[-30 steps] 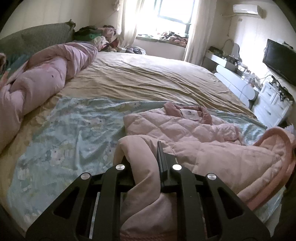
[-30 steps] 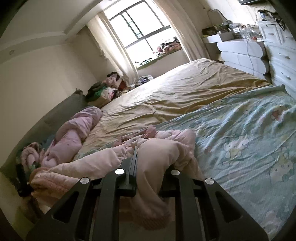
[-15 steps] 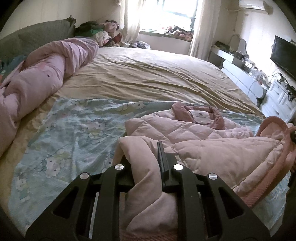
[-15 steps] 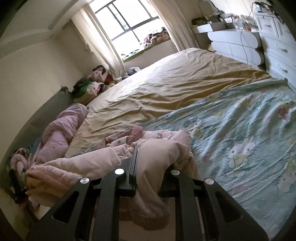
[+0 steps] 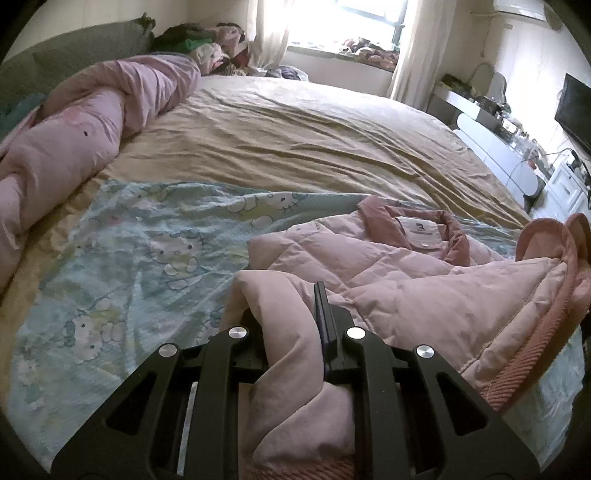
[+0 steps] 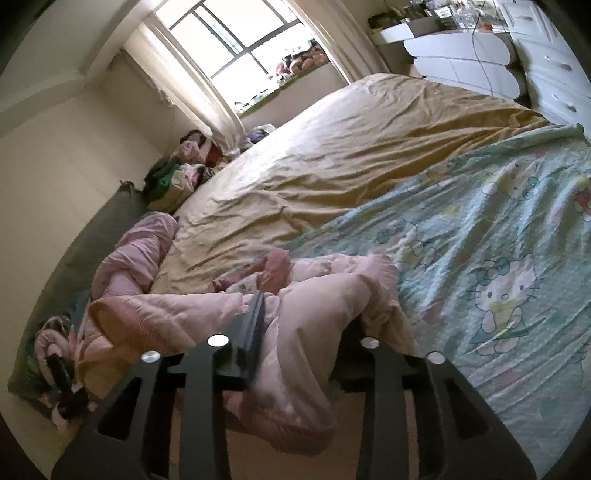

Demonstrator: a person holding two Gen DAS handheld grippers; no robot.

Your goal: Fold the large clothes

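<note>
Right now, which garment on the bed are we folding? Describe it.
Start at the bed and find the cartoon-cat sheet at its near end. The jacket lies on it: pale pink, quilted, darker pink collar, unlike the smooth pink duvet rolled by the headboard.

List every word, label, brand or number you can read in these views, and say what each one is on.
No text can be read in either view.
Neck label inside the collar of the pink quilted jacket: a small dark logo and print, too small and blurred to read.
Blue cartoon-cat sheet: pictures only, no lettering visible.
Television and air conditioner: no legible brand.
Items on the white dresser: too small to tell.
</note>
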